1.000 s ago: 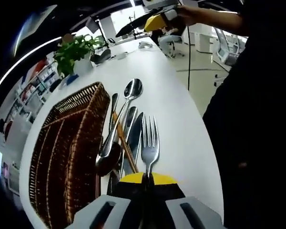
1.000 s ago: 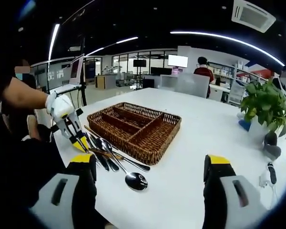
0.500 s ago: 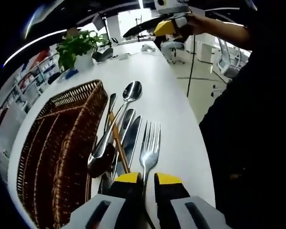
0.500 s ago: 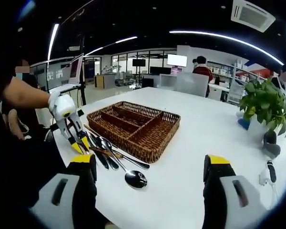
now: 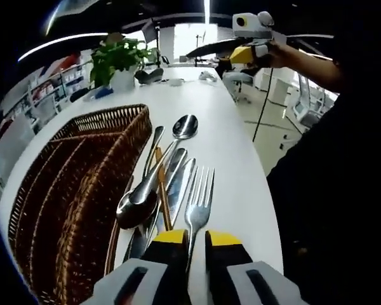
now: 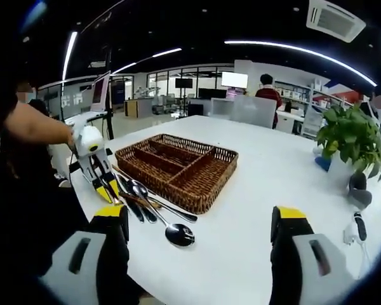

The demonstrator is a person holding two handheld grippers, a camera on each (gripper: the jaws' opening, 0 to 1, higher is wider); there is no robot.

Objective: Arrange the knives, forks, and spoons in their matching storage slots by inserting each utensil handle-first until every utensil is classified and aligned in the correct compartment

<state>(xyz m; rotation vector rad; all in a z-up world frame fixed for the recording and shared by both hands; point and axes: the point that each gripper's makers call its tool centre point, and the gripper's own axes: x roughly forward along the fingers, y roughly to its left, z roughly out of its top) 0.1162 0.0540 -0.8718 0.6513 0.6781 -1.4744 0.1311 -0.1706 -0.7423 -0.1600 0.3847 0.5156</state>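
Observation:
A fork [image 5: 200, 197] lies on the white table, its handle running into the narrow gap between my left gripper's [image 5: 189, 240] yellow-tipped jaws, which stand slightly apart. Beside it lie two knives [image 5: 174, 175], a long spoon [image 5: 185, 126], a second spoon [image 5: 136, 206] and a wooden stick [image 5: 162, 200], all piled along the wicker basket [image 5: 82, 165]. In the right gripper view the basket [image 6: 178, 162] shows its compartments, with the left gripper [image 6: 106, 189] at the utensil pile [image 6: 155, 213]. My right gripper [image 6: 200, 219] hangs wide open above the table, holding nothing; it also appears far off [image 5: 247, 52].
A potted plant [image 6: 352, 140] stands at the far side of the table, with small dark objects [image 6: 357, 232] near it. The table edge [image 5: 260, 190] runs close to the fork, and the person's dark clothing is just beyond it. Another person [image 6: 267, 89] stands in the background.
My left gripper's jaws, pressed together a second ago, now show a narrow gap around the fork handle. The left view has tilted up; the utensils lie as before.

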